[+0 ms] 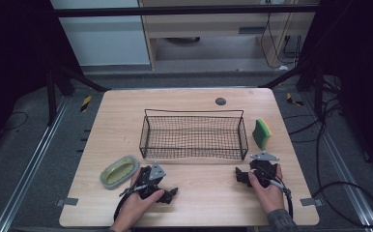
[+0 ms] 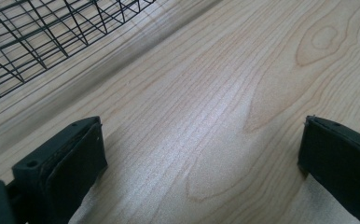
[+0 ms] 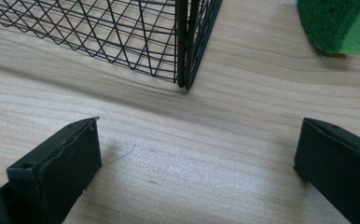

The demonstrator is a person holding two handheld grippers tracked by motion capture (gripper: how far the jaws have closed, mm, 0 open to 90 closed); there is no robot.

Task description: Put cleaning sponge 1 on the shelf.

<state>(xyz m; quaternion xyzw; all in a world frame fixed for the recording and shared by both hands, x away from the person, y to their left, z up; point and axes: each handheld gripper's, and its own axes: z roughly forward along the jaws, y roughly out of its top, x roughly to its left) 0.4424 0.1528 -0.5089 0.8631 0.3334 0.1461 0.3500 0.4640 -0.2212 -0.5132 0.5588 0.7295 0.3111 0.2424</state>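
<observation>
Left gripper: jaws wide apart, nothing between them — resting on the table near the wire basket's front left corner.
Right gripper: jaws spread, empty, just in front of the basket's front right corner.
Green dish: left of the basket's front edge, beside the left gripper.
Wire basket: mid-table.
Sponge: green and yellow — just right of the basket.

Both hands come in low and each holds a pair of tongs, the left tongs and the right tongs, with jaws wide apart and holding nothing.
</observation>
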